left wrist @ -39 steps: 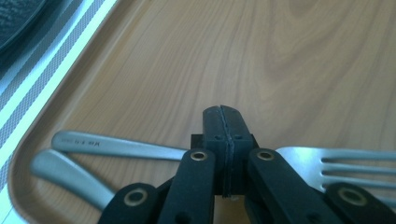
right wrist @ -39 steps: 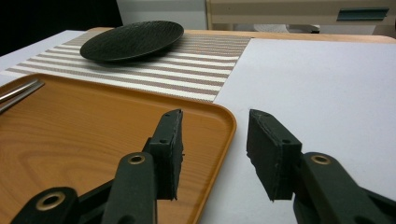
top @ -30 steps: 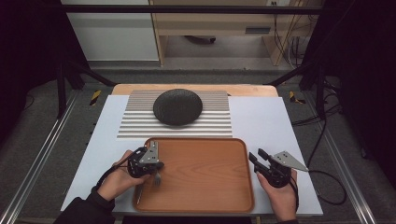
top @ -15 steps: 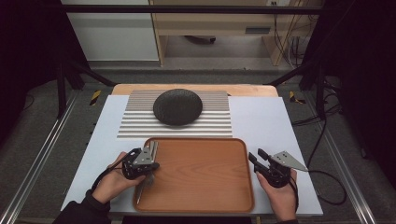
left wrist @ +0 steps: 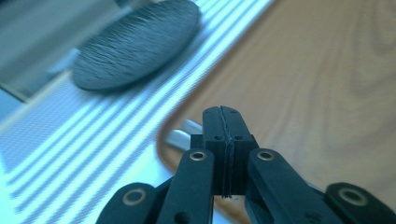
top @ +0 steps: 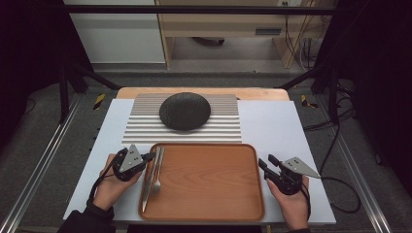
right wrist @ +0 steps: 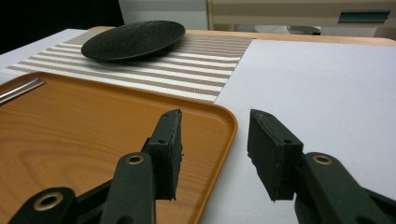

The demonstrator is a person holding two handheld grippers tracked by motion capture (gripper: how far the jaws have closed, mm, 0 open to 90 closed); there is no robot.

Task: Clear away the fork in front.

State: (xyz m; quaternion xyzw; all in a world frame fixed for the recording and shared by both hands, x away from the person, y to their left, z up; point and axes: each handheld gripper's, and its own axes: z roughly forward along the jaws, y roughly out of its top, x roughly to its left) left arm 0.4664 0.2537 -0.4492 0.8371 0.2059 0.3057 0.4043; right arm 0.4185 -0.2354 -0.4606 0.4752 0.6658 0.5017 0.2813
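Note:
A wooden tray [top: 209, 179] lies at the table's front centre. A metal fork [top: 155, 174] rests flat along the tray's left side, handle pointing away from me. My left gripper [top: 153, 157] is at the tray's left rim beside the handle, shut. In the left gripper view its pads [left wrist: 223, 109] meet with nothing between them, and the fork handle [left wrist: 182, 135] lies just beyond them. My right gripper [top: 266, 160] stands open just off the tray's right edge, and in its own view the right gripper [right wrist: 215, 116] spans the tray's corner [right wrist: 219, 116]. The fork handle [right wrist: 21, 89] shows at the tray's far left.
A dark textured plate [top: 185, 111] sits on a striped placemat [top: 141, 128] behind the tray. A white mat [top: 277, 126] covers the table, with bare room right of the placemat. A cable [top: 340, 187] trails from the right gripper.
My left gripper has moved left, from over the tray's left part to its left rim. The fork now lies uncovered in the tray. The right gripper has stayed put.

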